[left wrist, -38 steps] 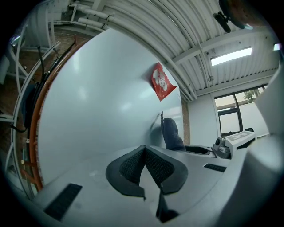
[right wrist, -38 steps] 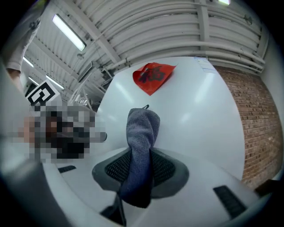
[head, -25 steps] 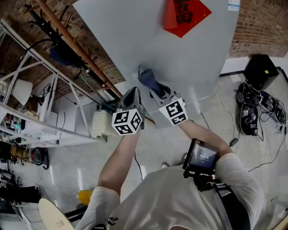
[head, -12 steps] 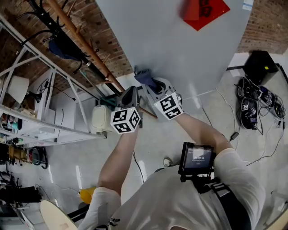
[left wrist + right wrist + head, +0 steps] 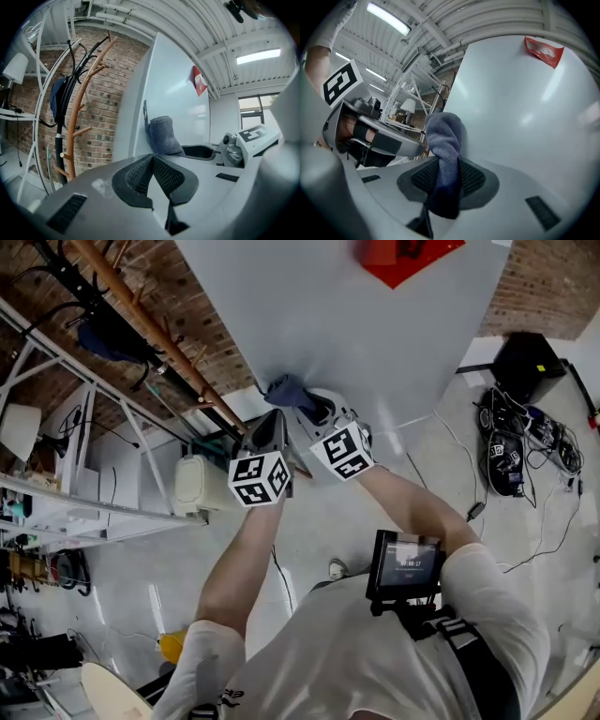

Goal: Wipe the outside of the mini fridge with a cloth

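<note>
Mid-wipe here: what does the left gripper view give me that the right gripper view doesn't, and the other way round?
Left gripper view only: the left gripper with its jaws shut on nothing, and a wooden coat stand against a brick wall.
Right gripper view only: the right gripper with its jaws clamped on the blue-grey cloth, and the left gripper's marker cube.
Both: the cloth's free end at the pale fridge panel, and the red sticker higher on it.
</note>
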Motion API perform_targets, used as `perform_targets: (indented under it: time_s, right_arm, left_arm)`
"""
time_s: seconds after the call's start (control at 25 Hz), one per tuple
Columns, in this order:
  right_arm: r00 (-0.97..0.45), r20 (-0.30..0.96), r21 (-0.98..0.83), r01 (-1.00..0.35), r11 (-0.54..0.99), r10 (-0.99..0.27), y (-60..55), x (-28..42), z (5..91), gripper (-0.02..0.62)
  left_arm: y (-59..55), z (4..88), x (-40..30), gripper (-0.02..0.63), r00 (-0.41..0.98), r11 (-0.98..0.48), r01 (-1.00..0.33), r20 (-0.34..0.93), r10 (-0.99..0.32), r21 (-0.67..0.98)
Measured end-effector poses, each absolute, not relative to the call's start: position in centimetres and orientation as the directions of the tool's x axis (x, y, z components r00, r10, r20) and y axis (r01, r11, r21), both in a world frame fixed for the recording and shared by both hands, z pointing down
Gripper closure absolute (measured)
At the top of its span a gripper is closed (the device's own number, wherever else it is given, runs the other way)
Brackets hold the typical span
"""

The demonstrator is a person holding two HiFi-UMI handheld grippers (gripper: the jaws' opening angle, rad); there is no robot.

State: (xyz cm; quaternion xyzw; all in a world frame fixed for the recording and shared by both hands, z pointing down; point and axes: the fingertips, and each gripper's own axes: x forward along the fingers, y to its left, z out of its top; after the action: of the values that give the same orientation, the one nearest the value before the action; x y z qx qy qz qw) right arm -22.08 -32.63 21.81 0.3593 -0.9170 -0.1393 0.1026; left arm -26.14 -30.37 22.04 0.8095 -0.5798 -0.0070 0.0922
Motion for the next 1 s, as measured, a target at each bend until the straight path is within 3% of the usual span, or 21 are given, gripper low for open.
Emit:
perform_targets:
  time_s: [1.0]
  right_arm:
    - [-0.636,0.084,0.354,-0.701,0.620,-0.767,-37.5,-3.1,22.3,0.482]
  left_arm:
    - [-35.4,22.2,-9.2,0.603,0.421,-0.406,-0.904,0.113,-0.900,0.136]
